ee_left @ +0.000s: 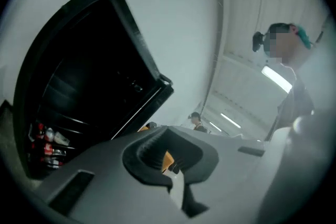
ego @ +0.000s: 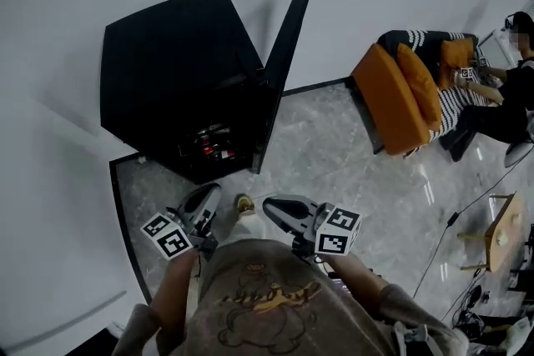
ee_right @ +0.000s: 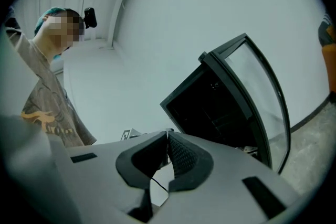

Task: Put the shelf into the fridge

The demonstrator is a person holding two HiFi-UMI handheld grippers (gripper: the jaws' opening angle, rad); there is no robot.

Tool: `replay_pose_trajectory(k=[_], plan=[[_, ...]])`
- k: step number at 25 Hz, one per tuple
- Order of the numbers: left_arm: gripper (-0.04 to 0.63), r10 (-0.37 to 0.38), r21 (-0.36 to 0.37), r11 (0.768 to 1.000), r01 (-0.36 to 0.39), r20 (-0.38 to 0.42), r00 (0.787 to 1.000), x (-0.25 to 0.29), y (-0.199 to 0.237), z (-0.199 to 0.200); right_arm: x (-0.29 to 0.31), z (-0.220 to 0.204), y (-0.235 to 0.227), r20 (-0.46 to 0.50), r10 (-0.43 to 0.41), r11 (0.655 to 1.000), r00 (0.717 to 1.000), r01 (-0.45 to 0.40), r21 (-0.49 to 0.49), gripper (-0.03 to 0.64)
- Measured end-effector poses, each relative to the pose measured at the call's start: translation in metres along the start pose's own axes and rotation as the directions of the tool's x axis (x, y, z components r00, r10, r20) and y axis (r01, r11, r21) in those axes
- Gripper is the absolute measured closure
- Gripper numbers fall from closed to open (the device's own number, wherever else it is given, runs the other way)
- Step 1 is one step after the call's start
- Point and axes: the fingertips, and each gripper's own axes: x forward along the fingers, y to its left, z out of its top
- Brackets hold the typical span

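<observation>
The black fridge [ego: 171, 83] stands on the floor against the white wall with its door [ego: 279, 75] swung open. In the left gripper view the fridge [ee_left: 79, 86] shows dark inner shelves, with red cans [ee_left: 44, 139] low inside. I see no loose shelf in any view. My left gripper [ego: 204, 198] hangs close to my body, short of the fridge, shut with nothing in it [ee_left: 167, 129]. My right gripper [ego: 275, 207] is beside it, its jaws also together and empty [ee_right: 167, 131]. From the right gripper view the fridge [ee_right: 210, 105] and its glass door [ee_right: 265, 92] lie ahead.
A person [ego: 501, 92] sits on an orange sofa [ego: 400, 96] at the right. A small wooden table [ego: 501, 233] stands further right, and a cable [ego: 438, 242] runs across the marble floor. A small pale object [ego: 244, 203] lies between my grippers.
</observation>
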Motion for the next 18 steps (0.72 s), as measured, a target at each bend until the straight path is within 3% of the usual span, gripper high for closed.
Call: replay_pose_trajectory(k=[8,18], plan=[[0.592,-0.047,0.207,0.977,0.056,-0.045,0.998,-0.009,-0.084,0.013,-0.013,-0.004,0.031,0.007,0.044,0.995,0.999,-0.043,-0.094,0.592],[0.592,0.019,0.322,0.947,0.023,-0.126,0.992,-0.018,-0.089,-0.002,-0.014,-0.001,0.037,0.014,0.02,0.989,1.0,-0.018,-0.144,0.592]])
